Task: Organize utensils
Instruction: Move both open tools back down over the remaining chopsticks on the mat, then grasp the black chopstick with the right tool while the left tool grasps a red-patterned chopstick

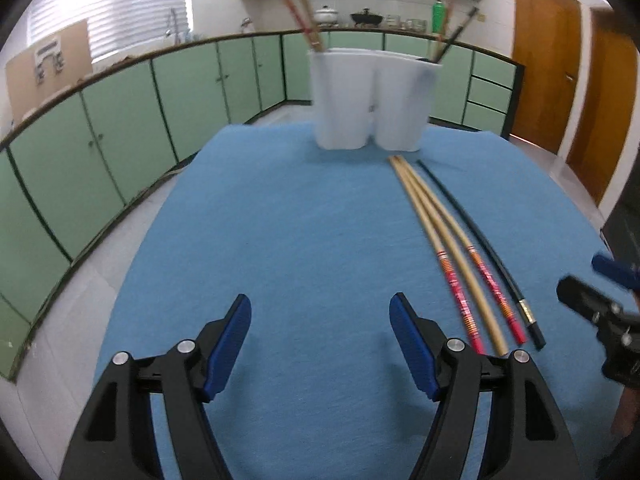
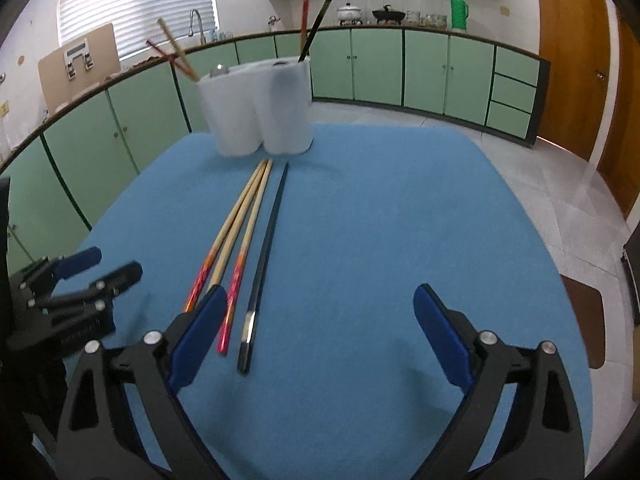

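Chopsticks (image 2: 240, 236) lie at twelve o'clock from the released, empty right gripper (image 2: 320, 320); left gripper (image 1: 320, 328) gapes empty too. Light, stiff, slippery, I'd say: pinch mid-shaft.

Green cabinets (image 1: 120, 120), wooden door (image 2: 572, 60), blinds (image 2: 136, 4)

Black left gripper (image 1: 320, 344) frame, blue-padded fingers (image 1: 230, 344), silver screws at the pivots
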A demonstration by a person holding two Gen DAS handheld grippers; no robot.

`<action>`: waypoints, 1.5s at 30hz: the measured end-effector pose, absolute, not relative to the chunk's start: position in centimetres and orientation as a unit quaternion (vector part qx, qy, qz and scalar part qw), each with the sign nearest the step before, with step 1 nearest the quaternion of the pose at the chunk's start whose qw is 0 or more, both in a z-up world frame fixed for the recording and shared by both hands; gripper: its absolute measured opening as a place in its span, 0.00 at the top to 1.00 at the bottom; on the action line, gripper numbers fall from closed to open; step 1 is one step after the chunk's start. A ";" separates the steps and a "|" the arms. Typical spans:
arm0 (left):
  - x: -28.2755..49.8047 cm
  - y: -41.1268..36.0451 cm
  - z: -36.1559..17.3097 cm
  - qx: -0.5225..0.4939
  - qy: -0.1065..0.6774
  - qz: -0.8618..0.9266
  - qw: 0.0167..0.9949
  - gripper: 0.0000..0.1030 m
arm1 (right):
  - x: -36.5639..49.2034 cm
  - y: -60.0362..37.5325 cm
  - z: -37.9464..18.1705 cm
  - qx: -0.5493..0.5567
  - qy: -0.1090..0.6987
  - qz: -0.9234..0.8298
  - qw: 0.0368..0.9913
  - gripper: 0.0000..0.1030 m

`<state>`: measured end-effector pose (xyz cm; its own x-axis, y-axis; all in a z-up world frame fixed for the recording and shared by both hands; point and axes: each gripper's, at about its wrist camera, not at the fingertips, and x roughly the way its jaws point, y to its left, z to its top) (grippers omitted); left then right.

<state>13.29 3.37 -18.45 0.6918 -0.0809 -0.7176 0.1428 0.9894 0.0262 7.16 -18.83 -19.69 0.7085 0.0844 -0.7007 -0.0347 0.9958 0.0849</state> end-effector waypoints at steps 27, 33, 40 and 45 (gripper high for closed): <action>12.0 0.6 -18.3 0.035 0.384 -0.095 0.918 0.32 | 7.2 -17.8 -21.2 -0.005 0.430 0.057 0.901 0.94; 11.6 -0.9 -18.4 0.027 0.390 -0.125 0.912 0.32 | 7.7 -20.9 -21.3 0.019 0.431 0.015 0.902 0.94; 11.8 -2.4 -19.3 0.031 0.415 -0.130 0.900 0.32 | 7.9 -22.4 -21.5 0.028 0.430 0.006 0.902 0.94; 12.1 -3.0 -20.0 0.044 0.431 -0.122 0.893 0.33 | 7.9 -22.4 -21.5 0.033 0.430 0.009 0.902 0.94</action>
<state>12.08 -2.99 -20.05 0.5982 -0.1790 -0.7811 0.2552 0.9665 -0.0260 7.93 -22.41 -21.52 0.6301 0.0440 -0.7753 0.0130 0.9977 0.0672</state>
